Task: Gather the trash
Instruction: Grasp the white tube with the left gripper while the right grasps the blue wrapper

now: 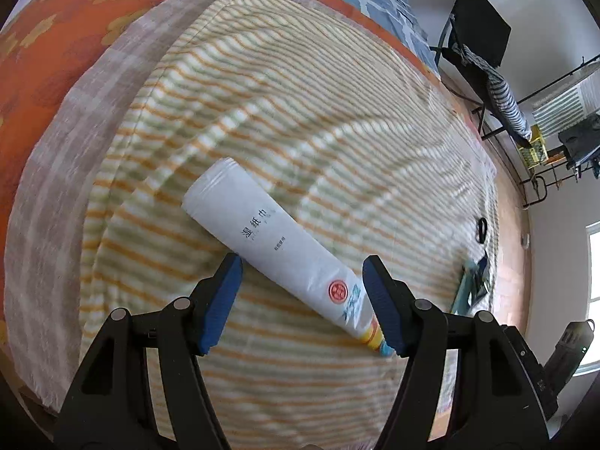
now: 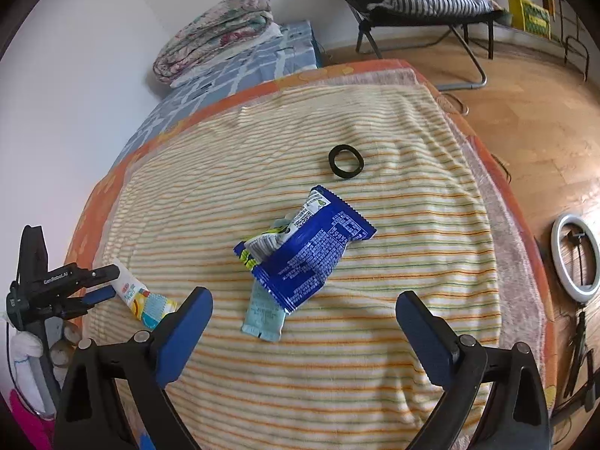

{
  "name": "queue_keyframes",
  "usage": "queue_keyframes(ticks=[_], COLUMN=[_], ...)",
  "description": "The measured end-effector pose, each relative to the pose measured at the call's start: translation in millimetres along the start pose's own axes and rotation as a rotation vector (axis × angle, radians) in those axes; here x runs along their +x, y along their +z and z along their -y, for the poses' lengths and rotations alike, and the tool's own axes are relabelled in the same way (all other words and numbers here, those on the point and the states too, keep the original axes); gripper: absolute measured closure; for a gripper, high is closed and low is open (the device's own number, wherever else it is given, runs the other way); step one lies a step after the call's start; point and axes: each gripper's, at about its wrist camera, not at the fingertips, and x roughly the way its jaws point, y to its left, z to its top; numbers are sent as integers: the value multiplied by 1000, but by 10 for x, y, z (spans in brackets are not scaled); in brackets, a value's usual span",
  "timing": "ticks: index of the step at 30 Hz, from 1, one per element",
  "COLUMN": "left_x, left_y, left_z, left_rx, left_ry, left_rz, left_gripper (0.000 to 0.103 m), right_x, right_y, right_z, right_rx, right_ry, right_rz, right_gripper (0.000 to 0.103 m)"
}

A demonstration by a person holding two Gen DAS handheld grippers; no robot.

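Left wrist view: left gripper (image 1: pixel 302 281), fingers spread wide, straddles a white wet-wipe packet (image 1: pixel 277 245) lying flat on the striped blanket (image 1: pixel 300 112); right gripper (image 2: pixel 303 322), equally wide, hovers before blue wrappers (image 2: pixel 307 251).

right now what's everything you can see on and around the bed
wet wipe packet: 1, white, on striped blanket between left gripper's fingers
snack wrapper: 1, blue, blanket centre
small wrappers: 2, pale teal under the blue one, white-green on top of it
ring: 1, black, beyond the wrappers
striped blanket: 1, cream-orange, over bed
folded quilt: 1, floral, bed's far end
folding chair: 1, black, on floor
ring light: 1, white, floor right
left gripper: open
right gripper: open
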Motion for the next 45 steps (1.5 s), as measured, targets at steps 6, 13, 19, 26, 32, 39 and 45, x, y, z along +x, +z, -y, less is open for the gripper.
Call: queue_keyframes(ticks=[6,13,19,26,32,39,45], left_x=[205,430,526,484,375,245,98], left_y=[81,-94,-275,-244,-210,-203,-255], left_z=[346,894,1197,1157,1111,1057,1049], left_rx=[89,293,427,396,396,391,403], left_ry=[31,70,104,60,49,39,33], left_rz=[13,3,12,6,25,43,63], left_gripper=[34,35,55,85,92,95,96], right_x=[124,331,470,635,696,671,583], right_y=[130,233,315,405,429,396,359], right_z=[142,301,358,322,261,332,293], right_rx=[92,195,247,258,234,259,234], right_ry=[10,26,49,47,26,60,73], right_rz=[-20,-70,-83,-94,-86,-75,-59], right_gripper=[4,7,8,15,28,56,61])
